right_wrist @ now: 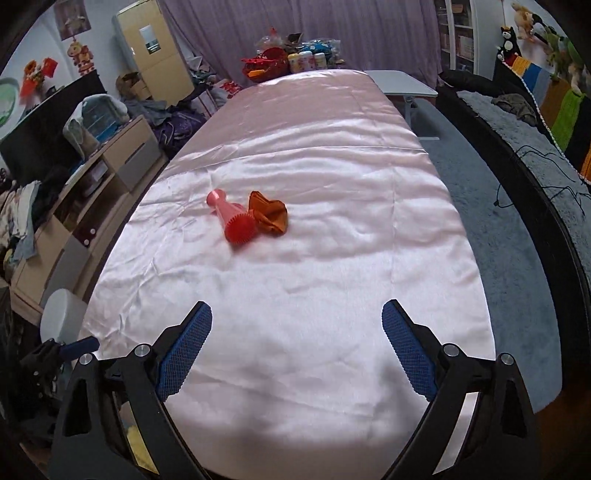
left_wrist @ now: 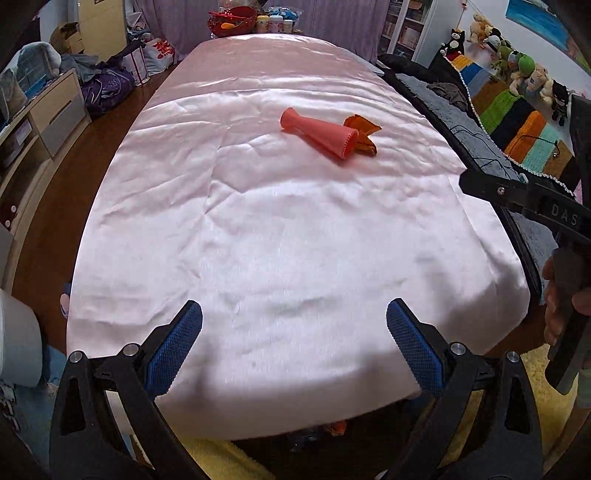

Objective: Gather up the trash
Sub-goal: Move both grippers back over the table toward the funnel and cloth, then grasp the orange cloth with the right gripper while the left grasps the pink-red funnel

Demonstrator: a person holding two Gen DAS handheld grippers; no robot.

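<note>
A pink-red cone-shaped plastic piece (left_wrist: 319,134) (right_wrist: 231,218) lies on its side in the middle of the long table under a pale pink satin cloth (left_wrist: 280,229) (right_wrist: 295,266). A crumpled orange wrapper (left_wrist: 364,134) (right_wrist: 269,216) rests against its wide toothed end. My left gripper (left_wrist: 294,325) is open above the near end of the table, well short of both items, nothing between its blue pads. My right gripper (right_wrist: 297,325) is open too, empty, over the near end. The right gripper's black body (left_wrist: 524,195) and the hand holding it show at the right edge of the left wrist view.
A red basket (left_wrist: 232,20) (right_wrist: 266,64) and small bottles (left_wrist: 275,24) stand at the table's far end. Drawers and piled clutter (right_wrist: 92,177) line the left side. A grey-covered sofa (right_wrist: 517,177) with plush toys (left_wrist: 524,70) runs along the right. A white cylinder (right_wrist: 64,315) stands by the near left corner.
</note>
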